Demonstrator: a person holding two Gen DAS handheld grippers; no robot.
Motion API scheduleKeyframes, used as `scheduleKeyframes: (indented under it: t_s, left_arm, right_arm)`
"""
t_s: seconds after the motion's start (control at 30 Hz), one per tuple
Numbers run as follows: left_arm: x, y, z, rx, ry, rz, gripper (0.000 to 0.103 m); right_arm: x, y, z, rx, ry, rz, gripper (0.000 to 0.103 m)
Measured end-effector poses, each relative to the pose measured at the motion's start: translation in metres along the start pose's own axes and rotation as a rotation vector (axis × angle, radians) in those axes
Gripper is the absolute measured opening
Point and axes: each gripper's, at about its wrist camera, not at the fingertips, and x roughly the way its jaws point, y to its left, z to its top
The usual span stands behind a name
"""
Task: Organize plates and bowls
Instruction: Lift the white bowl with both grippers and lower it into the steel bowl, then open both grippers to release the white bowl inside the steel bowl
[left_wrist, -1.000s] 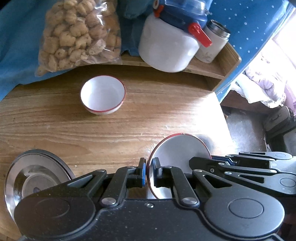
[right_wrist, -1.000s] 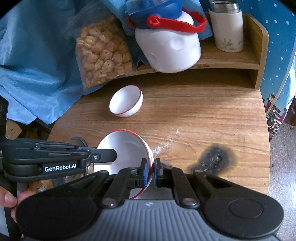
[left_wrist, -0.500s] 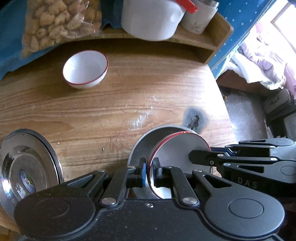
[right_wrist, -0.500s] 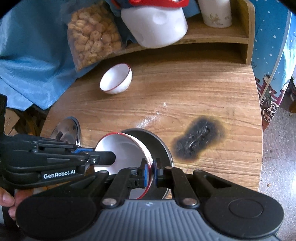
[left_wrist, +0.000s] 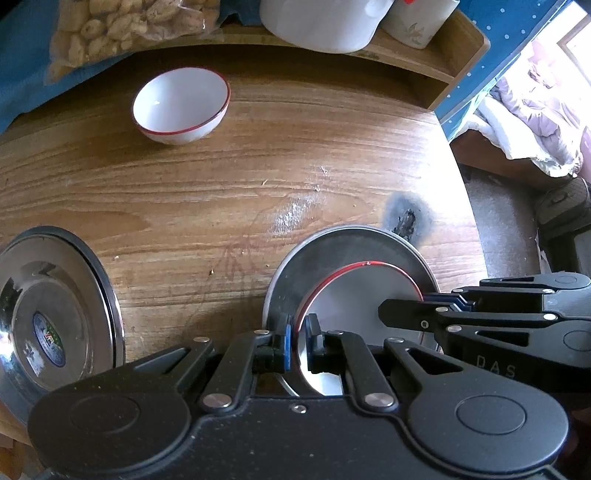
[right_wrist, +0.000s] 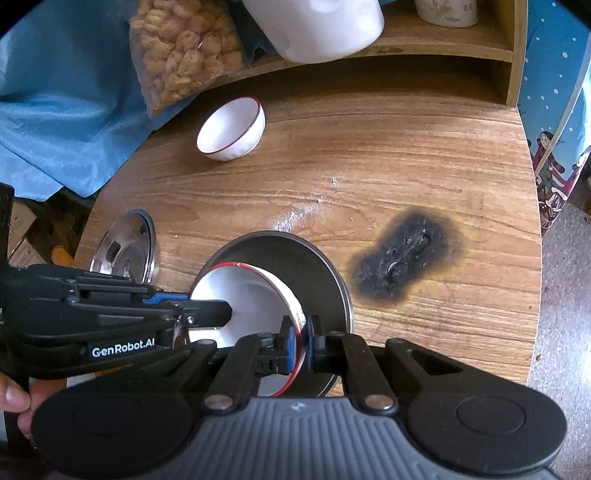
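Round table (left_wrist: 229, 192): grained wood, matt, one charred black patch (right_wrist: 402, 254). Two plates (left_wrist: 55, 317) (right_wrist: 325, 273): polished metal, mirror-glossy. Two bowls (left_wrist: 181, 107) (right_wrist: 240, 295): glossy white, red-rimmed. Snack bag (right_wrist: 184, 48): clear shiny plastic. Drape (right_wrist: 55, 110): blue cloth.

A white bowl (right_wrist: 251, 295) with a red rim is tilted over a steel plate (right_wrist: 325, 273) on the wooden table. A second white bowl (left_wrist: 181, 105) with a red rim stands upright near the shelf. Another steel plate (left_wrist: 51, 314) lies at the left edge.
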Motion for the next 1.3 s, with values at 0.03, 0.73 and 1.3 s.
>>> scheduleKeyframes:
  t_s: [0.03,0.73,1.3]
  left_arm:
    - [0.001,0.0,0.0,-0.002,0.002,0.0,0.007]
    - [0.005,0.007,0.003,-0.038,0.01,-0.017,0.009]
    - [-0.012,0.009,0.002,-0.038,-0.031,-0.075,0.031]
  right_arm:
    - [0.001,0.0,0.0,0.001,0.003,0.0,0.008]
    - [0.009,-0.002,0.005,0.014,0.002,-0.01,0.01]
    - [0.004,0.006,0.008,-0.001,-0.019,-0.025,0.026]
